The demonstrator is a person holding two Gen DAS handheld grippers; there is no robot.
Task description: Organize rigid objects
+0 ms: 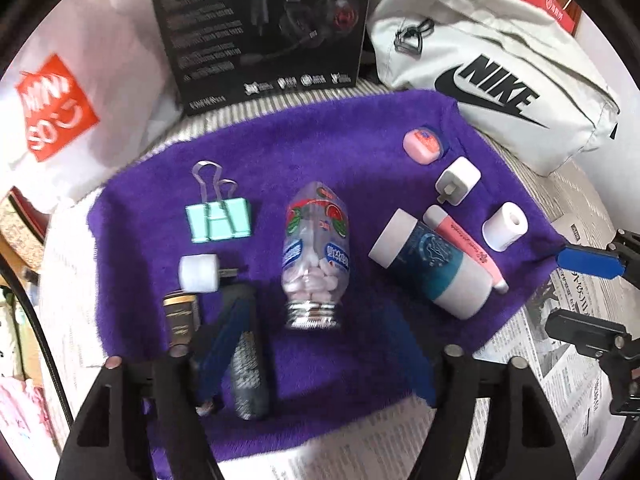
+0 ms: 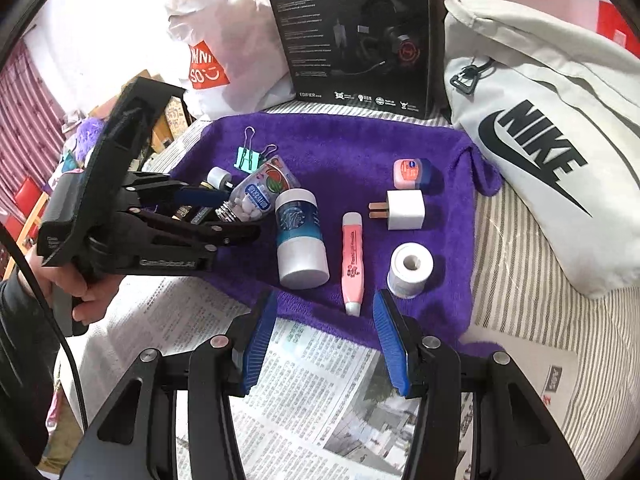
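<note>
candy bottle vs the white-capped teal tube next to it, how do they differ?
The candy bottle is clear, so the pale tablets inside show; the teal tube is opaque. The bottle has a silver threaded neck with no cap visible; the tube has white ends. The bottle carries watermelon art; the tube has a teal band with a white emblem. Both lie on their sides on the purple towel.

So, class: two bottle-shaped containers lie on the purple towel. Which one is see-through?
The clear candy bottle with the watermelon label: its pale tablets show through the wall. The other, the white bottle with the blue label, is opaque.
</note>
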